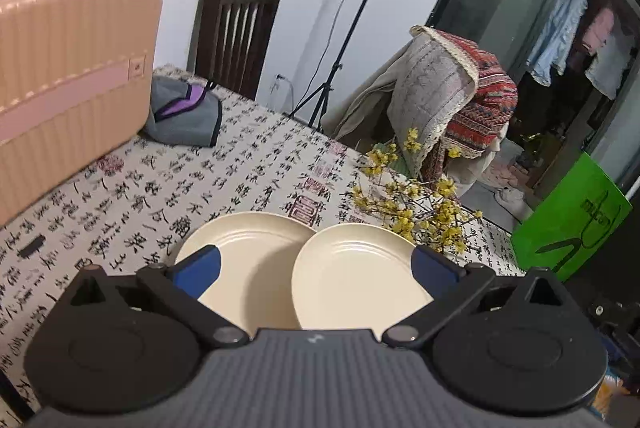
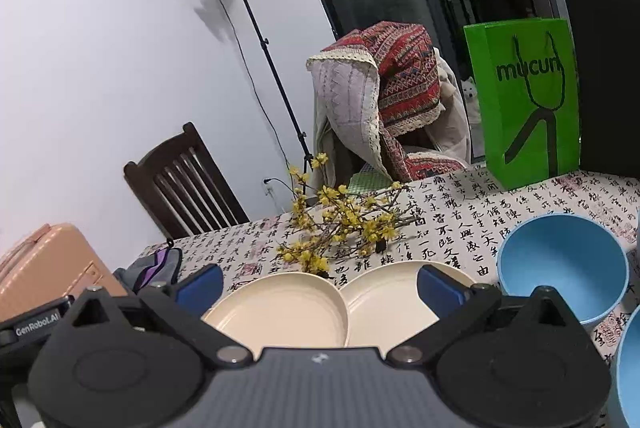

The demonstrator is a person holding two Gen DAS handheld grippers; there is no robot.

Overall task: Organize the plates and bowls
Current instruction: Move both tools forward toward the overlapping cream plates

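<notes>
Two cream plates lie side by side on the calligraphy-print tablecloth. In the left wrist view the left plate (image 1: 244, 260) sits partly under the right plate (image 1: 356, 276), whose edge overlaps it. My left gripper (image 1: 316, 268) hangs open above them, nothing between its blue fingers. From the right wrist the same left plate (image 2: 280, 308) and right plate (image 2: 384, 304) appear below my open right gripper (image 2: 320, 286), also holding nothing. A blue bowl (image 2: 560, 268) stands to the right of the plates, and the rim of a second blue bowl (image 2: 628, 368) shows at the right edge.
A sprig of yellow flowers (image 2: 340, 224) lies just behind the plates. A pink suitcase (image 1: 68, 67) and a grey pouch (image 1: 184, 111) occupy the table's left side. A green paper bag (image 2: 524, 99) stands at the far right. Chairs and a light stand (image 2: 256, 39) lie beyond the table.
</notes>
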